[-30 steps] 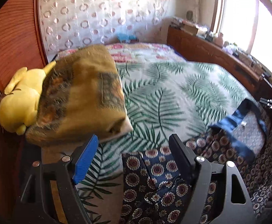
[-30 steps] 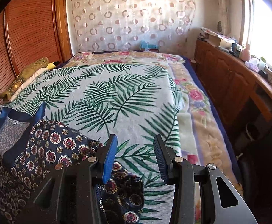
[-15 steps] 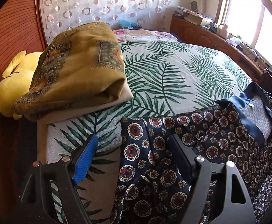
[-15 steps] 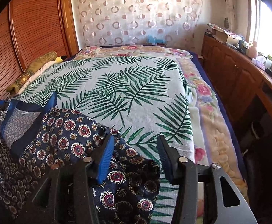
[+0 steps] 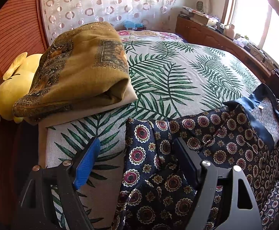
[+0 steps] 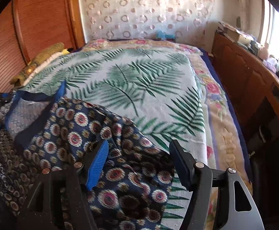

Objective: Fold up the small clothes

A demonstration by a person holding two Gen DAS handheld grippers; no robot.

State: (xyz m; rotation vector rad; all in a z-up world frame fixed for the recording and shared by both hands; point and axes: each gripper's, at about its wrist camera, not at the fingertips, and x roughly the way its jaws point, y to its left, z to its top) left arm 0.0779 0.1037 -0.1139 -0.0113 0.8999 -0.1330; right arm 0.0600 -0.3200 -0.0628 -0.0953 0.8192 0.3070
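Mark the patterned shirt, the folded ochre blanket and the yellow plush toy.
patterned shirt [image 5: 212, 134]: left wrist view, on the navy medallion cloth below the collar.
folded ochre blanket [image 5: 82, 72]: left wrist view, on its top face.
yellow plush toy [image 5: 13, 88]: left wrist view, on its body.

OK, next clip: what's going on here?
A person with a gripper in each hand is laying a navy medallion-print shirt out on the palm-leaf bedspread for folding. The left gripper is open over the shirt's left edge. The right gripper has just been opening over bunched fabric; its fingers do not pinch it. A folded ochre blanket lies alongside.
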